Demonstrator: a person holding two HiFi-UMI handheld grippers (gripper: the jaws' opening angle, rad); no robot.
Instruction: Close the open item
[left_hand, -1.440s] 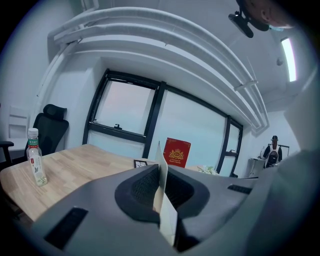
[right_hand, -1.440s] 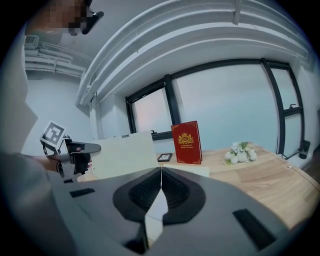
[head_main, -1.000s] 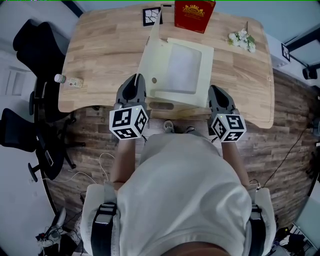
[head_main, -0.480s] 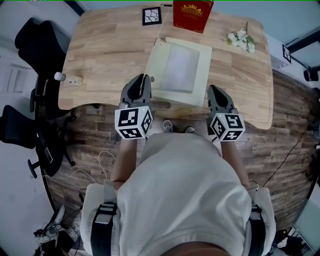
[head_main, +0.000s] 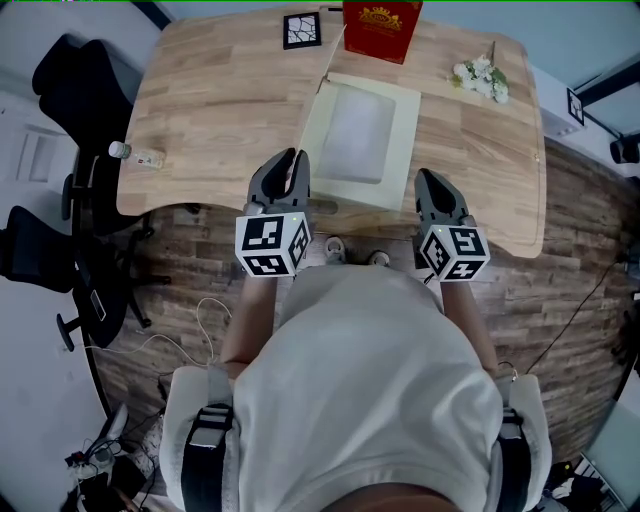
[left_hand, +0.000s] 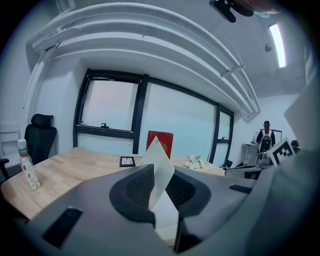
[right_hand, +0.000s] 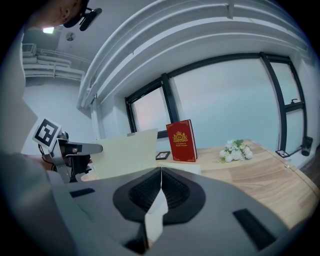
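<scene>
In the head view, a cream folder (head_main: 358, 135) lies near the table's (head_main: 210, 90) front edge, between the left tongs (head_main: 291, 162) and the right tongs (head_main: 432, 180). In the left gripper view, those tongs pinch the folder's raised cover (left_hand: 159, 167). In the right gripper view, those tongs clamp the folder's thin cream edge.

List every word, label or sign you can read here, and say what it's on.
Nothing is legible.
Red book: gold crest and lettering, too small to read.
Bottle: label blurred, unreadable.
Table marker, left claw's cube, right claw's cube: patterns only, no words.
Folder: no print visible.
</scene>
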